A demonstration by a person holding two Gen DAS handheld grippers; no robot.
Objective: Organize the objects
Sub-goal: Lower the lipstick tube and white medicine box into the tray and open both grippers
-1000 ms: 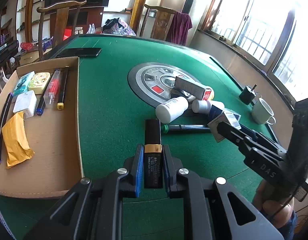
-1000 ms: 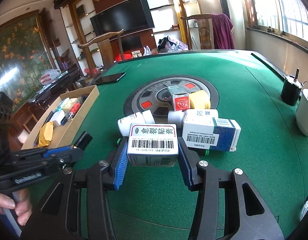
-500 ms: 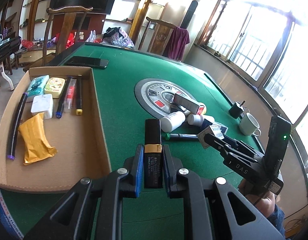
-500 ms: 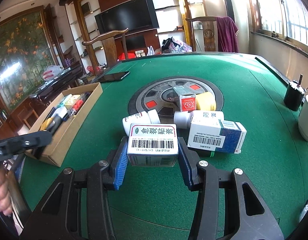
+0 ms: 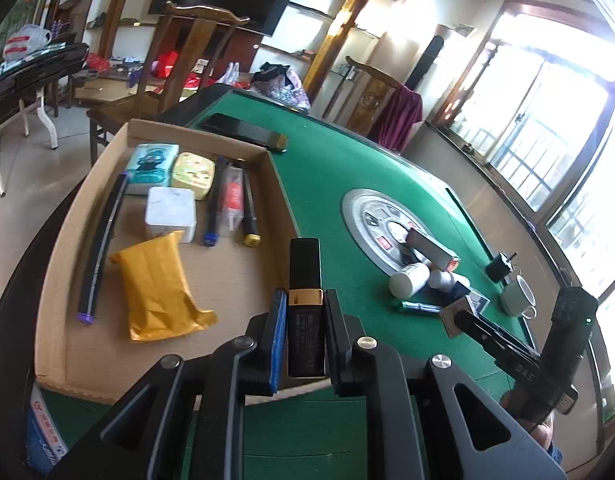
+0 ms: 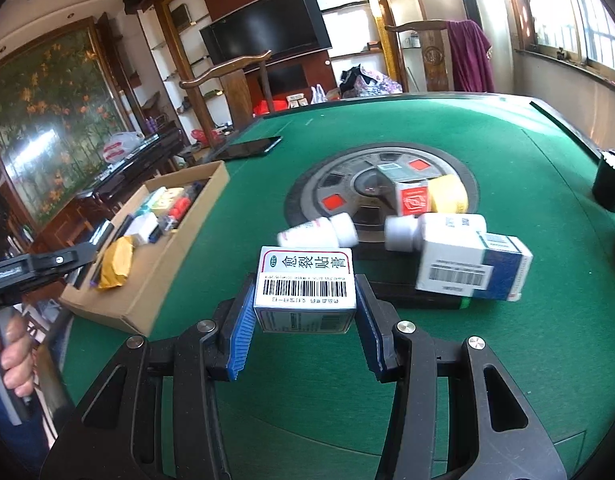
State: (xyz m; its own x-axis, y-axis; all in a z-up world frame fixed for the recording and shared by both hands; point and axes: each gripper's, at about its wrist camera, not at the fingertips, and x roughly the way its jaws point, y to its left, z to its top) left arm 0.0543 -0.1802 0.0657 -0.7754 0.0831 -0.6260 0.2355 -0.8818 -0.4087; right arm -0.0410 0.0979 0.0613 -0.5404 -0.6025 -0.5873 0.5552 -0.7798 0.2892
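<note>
My left gripper is shut on a slim black tube with a gold band, held over the near right part of the cardboard tray. The tray holds a yellow padded envelope, pens, a white box and small packs. My right gripper is shut on a white medicine box with a barcode, above the green felt in front of a cluster of white bottles and a blue-and-white box. The left gripper also shows at the left edge of the right wrist view, near the tray.
A round grey centre plate lies mid-table with a red-ended box and a yellow item on it. A black phone lies beyond the tray. A white mug and a dark cup stand at the right edge. Wooden chairs stand behind the table.
The left gripper has carried the black tube leftward from the green felt to above the tray. The right gripper has stayed almost still with its box.
</note>
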